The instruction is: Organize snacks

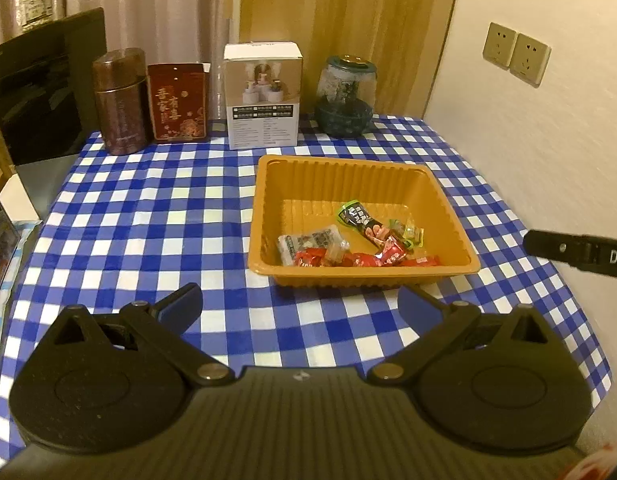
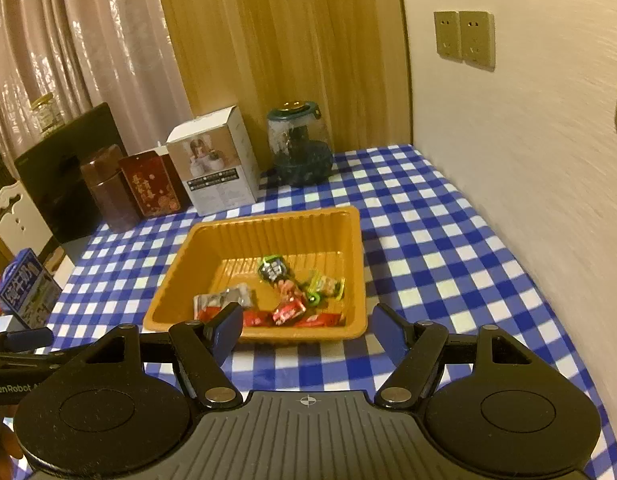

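the checked tablecloth [image 1: 148, 216] covers the whole table and looks bare of loose snacks in both views. on it, near the middle, sits the orange tray [image 1: 268, 208], and all the wrapped snacks in sight lie in its near half: a silver packet [image 1: 308, 242], a dark bar [image 1: 362, 222], red candies [image 1: 390, 254] and a small green one [image 1: 412, 236].

the left gripper [image 1: 300, 306] hangs short of the tray's near rim with its blue fingers spread wide and nothing between them. the right gripper [image 2: 304, 330] is also parted and empty, its left finger overlapping the tray's near wall in the picture — whether it touches i cannot tell.

judging by this, the gathering looks done or nearly so. to do the step well, keep both tools clear of the light tray so a finger does not catch the rim and tip it, and check the table edges for strays before stopping.

the left view shows the back row squarely — a brown tin [image 1: 120, 102], a red box [image 1: 178, 102], a white box [image 1: 262, 96] and a glass jar [image 1: 345, 96] — plus the tip of the other tool at its right edge. the right view alone shows a blue carton [image 2: 26, 286] off the table's left side, a chair back [image 2: 10, 216], and the long empty strip of cloth beside the wall [image 2: 508, 140].
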Demonstrator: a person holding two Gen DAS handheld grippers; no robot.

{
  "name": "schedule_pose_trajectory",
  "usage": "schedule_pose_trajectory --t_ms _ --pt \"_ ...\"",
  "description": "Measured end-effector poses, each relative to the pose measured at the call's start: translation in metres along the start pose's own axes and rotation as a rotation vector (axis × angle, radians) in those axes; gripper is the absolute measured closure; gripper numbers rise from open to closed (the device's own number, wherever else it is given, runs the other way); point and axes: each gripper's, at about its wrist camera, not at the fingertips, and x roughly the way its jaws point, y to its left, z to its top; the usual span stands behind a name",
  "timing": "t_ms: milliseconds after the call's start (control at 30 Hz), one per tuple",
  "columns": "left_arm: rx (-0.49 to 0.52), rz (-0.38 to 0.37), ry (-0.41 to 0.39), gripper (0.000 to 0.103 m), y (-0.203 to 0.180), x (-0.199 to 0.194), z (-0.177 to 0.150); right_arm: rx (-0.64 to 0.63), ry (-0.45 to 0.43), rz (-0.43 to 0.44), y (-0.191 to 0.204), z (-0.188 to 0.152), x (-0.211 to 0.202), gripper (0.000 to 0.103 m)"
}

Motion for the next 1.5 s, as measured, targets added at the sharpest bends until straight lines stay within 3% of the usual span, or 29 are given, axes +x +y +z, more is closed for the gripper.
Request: schedule_pose_trajectory --t_ms 433,667,1500 --pt "-0.042 0.05 -0.028 0.0 -0.001 -0.052 -0.024 0.05 -0.003 0.008 0.008 -0.027 -0.049 0.032" --pt "-0.058 0.068 -0.046 0.0 0.0 -0.077 -0.033 -0.005 -0.016 -0.011 0.022 -0.04 -0.076 0.032" --pt "-0.01 0.046 -0.049 0.0 -0.011 -0.144 -0.079 -0.05 -0.01 -0.019 0.038 -0.088 -0.147 0.032"
